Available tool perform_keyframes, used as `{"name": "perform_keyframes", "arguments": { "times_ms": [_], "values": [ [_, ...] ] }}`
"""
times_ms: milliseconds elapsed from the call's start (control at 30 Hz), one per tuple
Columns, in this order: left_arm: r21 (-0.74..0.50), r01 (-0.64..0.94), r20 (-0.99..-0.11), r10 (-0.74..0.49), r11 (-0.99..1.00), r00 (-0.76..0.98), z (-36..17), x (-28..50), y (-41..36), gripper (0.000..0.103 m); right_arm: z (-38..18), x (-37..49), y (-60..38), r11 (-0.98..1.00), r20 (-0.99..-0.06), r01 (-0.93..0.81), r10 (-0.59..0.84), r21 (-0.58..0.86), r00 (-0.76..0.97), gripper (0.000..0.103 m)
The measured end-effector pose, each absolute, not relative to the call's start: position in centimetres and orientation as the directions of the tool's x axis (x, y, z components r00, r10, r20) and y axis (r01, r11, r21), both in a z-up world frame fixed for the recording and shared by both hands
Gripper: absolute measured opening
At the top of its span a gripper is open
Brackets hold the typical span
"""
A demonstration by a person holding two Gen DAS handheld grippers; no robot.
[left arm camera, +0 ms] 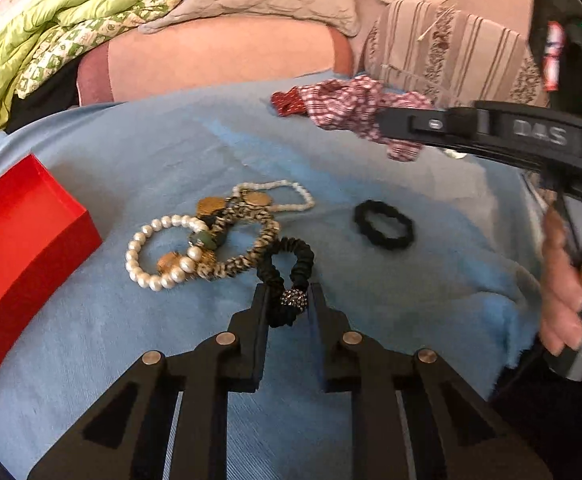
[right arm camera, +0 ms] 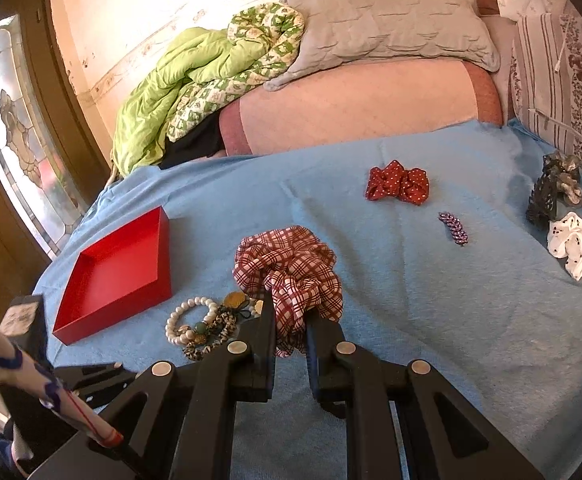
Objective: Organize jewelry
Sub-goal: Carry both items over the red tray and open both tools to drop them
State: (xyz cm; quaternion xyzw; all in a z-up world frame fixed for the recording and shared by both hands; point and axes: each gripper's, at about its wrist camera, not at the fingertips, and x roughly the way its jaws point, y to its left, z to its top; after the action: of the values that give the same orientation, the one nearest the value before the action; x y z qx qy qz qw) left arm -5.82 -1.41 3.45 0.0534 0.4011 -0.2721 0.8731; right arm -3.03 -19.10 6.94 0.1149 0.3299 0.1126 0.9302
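Note:
My left gripper [left arm camera: 289, 294] is shut on a black hair tie with a sparkly bead [left arm camera: 291, 276], just right of a pile of jewelry: a pearl bracelet [left arm camera: 159, 252], a leopard-print band [left arm camera: 247, 240] and a white bead necklace [left arm camera: 287, 194]. A red open box [left arm camera: 19, 248] lies at the left; it also shows in the right wrist view [right arm camera: 119, 276]. My right gripper [right arm camera: 289, 312] is shut on a red plaid scrunchie [right arm camera: 291, 268] and holds it above the blue cloth, right of the jewelry pile [right arm camera: 207, 324].
A black hair band [left arm camera: 385, 224] lies on the blue cloth [left arm camera: 371, 280]. A red dotted scrunchie [right arm camera: 397, 188], a small braided clip [right arm camera: 453, 228], a black claw clip [right arm camera: 545, 196] and a white scrunchie [right arm camera: 573, 246] lie farther right. Pillows and a green quilt [right arm camera: 195, 80] are behind.

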Motion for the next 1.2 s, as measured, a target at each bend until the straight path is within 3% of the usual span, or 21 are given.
{"name": "perform_keyframes", "arguments": {
  "times_ms": [500, 1200],
  "values": [
    [-0.162, 0.405, -0.648, -0.406, 0.9, 0.644, 8.0, -7.6, 2.7, 0.018, 8.3, -4.4, -17.1, 0.942, -0.557, -0.196, 0.32, 0.271, 0.767, 0.013],
    [-0.158, -0.004, -0.639, -0.099, 0.987, 0.763, 9.6, 1.8, 18.7, 0.018, 10.2, 1.5, -2.8, 0.871, -0.605, -0.401, 0.488, 0.284, 0.63, 0.014]
  ]
}}
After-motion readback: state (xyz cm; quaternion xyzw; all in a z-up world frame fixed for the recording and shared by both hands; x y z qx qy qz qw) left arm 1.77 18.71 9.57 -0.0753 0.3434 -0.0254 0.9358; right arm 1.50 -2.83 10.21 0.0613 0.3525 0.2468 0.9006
